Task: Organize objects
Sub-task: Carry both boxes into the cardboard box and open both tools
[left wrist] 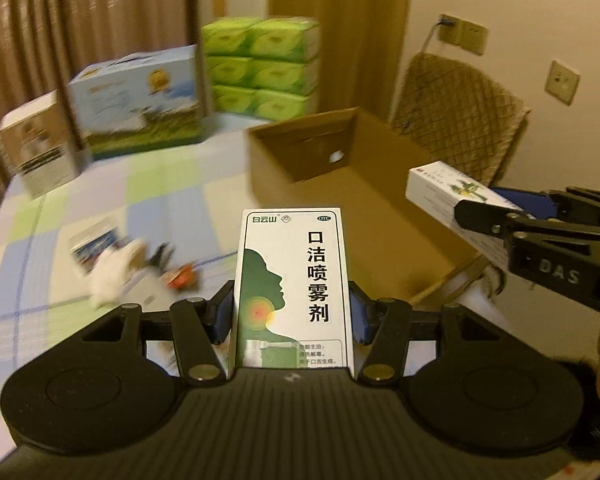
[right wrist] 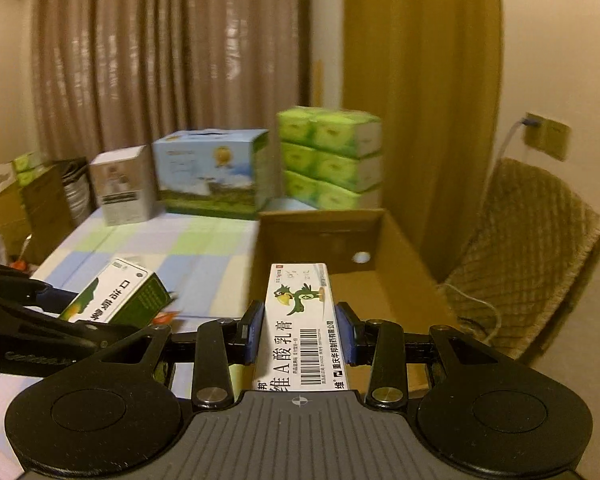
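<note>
- Table [left wrist: 172,184]: smooth checked cloth in pale blue, green and white; near edge cut off.
- Cardboard box [left wrist: 380,200]: open, matte brown, round hole in far wall; sits on the table's right side.
- Left gripper [left wrist: 292,312]: blue pads pinch the green-and-white spray carton [left wrist: 292,280], upright, above the table beside the cardboard box.
- Right gripper [right wrist: 300,328]: pads pinch the slim white cream carton [right wrist: 300,320] over the box opening.
- Small clutter [left wrist: 140,264] on the cloth: blurred, unidentifiable.

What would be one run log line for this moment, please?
left gripper: shut on spray box | right gripper: shut on cream box | cardboard box: open, ahead | loose items: on table
</note>
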`<state>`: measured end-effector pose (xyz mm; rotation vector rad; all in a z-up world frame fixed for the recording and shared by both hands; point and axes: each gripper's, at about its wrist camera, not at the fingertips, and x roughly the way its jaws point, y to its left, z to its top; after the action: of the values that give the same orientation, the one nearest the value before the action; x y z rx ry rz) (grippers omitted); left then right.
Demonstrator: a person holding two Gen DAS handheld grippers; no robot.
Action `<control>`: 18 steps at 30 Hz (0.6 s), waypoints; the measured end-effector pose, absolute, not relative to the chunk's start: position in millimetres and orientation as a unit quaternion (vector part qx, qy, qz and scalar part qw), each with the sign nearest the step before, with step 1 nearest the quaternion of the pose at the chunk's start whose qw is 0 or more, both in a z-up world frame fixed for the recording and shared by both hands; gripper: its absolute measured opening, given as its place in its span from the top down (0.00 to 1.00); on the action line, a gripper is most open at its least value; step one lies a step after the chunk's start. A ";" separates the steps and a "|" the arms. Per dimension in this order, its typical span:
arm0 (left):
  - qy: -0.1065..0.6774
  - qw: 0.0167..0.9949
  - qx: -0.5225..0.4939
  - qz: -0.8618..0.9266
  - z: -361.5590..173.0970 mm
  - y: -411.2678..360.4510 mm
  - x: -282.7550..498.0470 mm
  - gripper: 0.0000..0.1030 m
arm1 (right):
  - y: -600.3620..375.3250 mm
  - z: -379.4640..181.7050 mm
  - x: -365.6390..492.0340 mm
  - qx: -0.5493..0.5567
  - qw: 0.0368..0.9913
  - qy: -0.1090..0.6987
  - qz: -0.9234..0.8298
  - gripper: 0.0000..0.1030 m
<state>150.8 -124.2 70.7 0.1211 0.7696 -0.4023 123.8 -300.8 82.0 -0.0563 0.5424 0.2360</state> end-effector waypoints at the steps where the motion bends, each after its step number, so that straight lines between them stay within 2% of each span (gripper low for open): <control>1: 0.372 0.904 0.059 -0.201 71.8 -133.4 156.1 0.51 | -308.6 82.1 131.6 -0.032 0.956 0.270 0.110 0.66; 9: 0.380 0.894 0.067 -0.229 65.1 -200.2 195.6 0.51 | -361.5 72.3 168.3 -0.016 0.952 0.293 0.084 0.66; 18: 0.391 0.887 0.070 -0.236 47.4 -233.3 228.4 0.51 | -387.5 50.1 198.2 0.006 0.947 0.313 0.071 0.66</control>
<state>228.4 -233.3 47.4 0.1457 0.8124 -0.4913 198.2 -387.5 50.1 0.0119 0.6370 0.1444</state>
